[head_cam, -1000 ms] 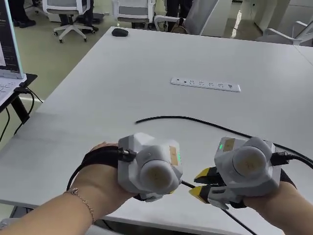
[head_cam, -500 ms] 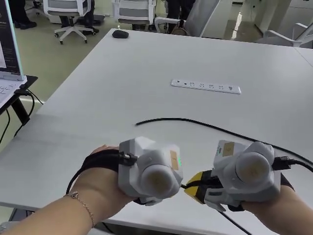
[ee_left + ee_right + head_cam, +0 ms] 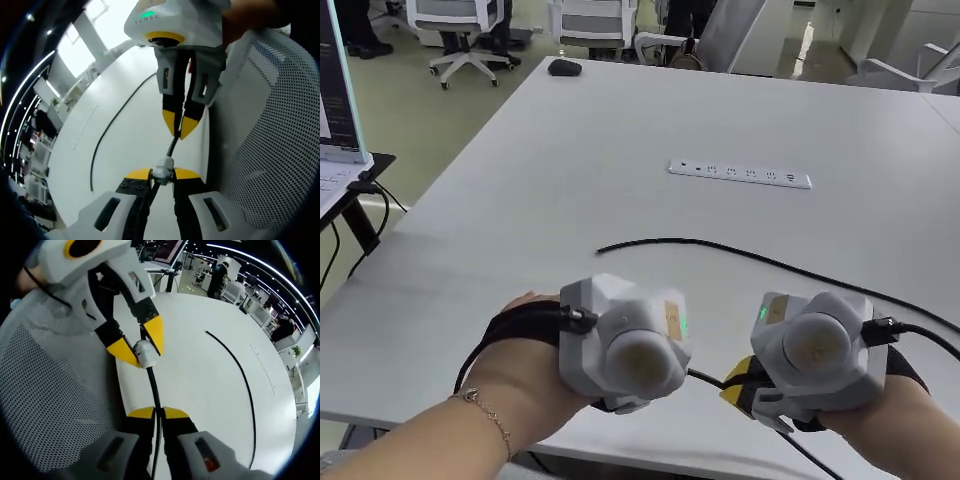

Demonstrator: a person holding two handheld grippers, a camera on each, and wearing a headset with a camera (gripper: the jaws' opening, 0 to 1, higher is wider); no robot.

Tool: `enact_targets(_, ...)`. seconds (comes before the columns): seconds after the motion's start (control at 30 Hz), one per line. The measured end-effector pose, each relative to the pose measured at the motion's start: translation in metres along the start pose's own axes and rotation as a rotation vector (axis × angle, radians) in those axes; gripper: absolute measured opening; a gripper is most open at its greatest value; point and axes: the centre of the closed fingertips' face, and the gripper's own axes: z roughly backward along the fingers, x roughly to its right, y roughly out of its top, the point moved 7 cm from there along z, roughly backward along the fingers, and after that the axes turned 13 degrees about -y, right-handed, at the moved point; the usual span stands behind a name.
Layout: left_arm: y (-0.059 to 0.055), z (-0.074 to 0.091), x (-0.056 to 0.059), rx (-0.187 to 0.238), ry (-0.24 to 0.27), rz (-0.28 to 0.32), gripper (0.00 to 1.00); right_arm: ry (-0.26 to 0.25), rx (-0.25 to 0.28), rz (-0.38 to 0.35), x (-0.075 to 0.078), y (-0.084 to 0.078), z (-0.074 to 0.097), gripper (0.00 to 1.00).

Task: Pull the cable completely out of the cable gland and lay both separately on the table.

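1. I am holding my left gripper [image 3: 162, 176] almost shut. Its two yellow tips are pinching the white gland [image 3: 163, 167] from both sides.
2. I am holding my right gripper [image 3: 158, 413] closed to a thin gap, and its tips are clamping the black cable [image 3: 152, 382].
3. In the left gripper view, the right gripper is facing mine from 12 o'clock. Its tips are pointing at the gland, near it but apart from it.
4. A short, nearly straight stretch of cable is spanning from the gland to the right tips. The cable is entering the gland, so the two are not separated.
5. In the head view, both grippers are sitting at 6 o'clock over the near edge of the table [image 3: 620, 150]. I cannot tell whether the gland is touching the tabletop.
6. The rest of the cable is lying on the table in a long curve. It is running from behind the right gripper to a free end at 12 o'clock of the left gripper.
7. A power strip [image 3: 740, 173] is lying flat further out at 12 o'clock, well apart from the cable. A mouse [image 3: 564, 67] is sitting at 11 o'clock near the far edge.
8. A white mesh chair [image 3: 270, 125] is showing beside the table edge in both gripper views.
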Motion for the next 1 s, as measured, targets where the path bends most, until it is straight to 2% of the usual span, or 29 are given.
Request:
enact_targets(0.1,0.000,0.000,0.000,-0.002,0.001,-0.001,0.17,-0.007,-0.061,0.041,0.000,-0.007,-0.002,0.07)
enact_targets(0.17,0.000,0.000,-0.001,0.002,0.002,0.002,0.17,-0.007,-0.053,0.033,0.000,-0.007,-0.002,0.16)
enact_targets(0.2,0.000,0.000,-0.001,0.002,0.003,0.000,0.17,-0.003,-0.039,0.023,0.000,-0.005,-0.001,0.16)
enact_targets(0.4,0.002,0.001,-0.001,0.015,0.008,-0.015,0.17,0.037,0.165,-0.038,-0.006,0.027,0.006,0.17)
enact_targets(0.47,0.002,0.002,-0.001,0.020,0.009,-0.013,0.17,0.038,0.191,-0.037,-0.007,0.030,0.008,0.16)
enact_targets(0.7,0.004,0.002,0.000,0.027,0.010,-0.022,0.17,0.006,0.201,-0.008,-0.004,0.031,0.009,0.05)
enact_targets(0.9,0.006,0.003,-0.001,0.040,0.017,-0.019,0.17,-0.004,0.198,-0.021,-0.002,0.030,0.009,0.04)
enact_targets(1.0,0.005,0.003,-0.002,0.040,0.023,-0.016,0.17,-0.020,0.194,0.012,-0.002,0.030,0.008,0.04)
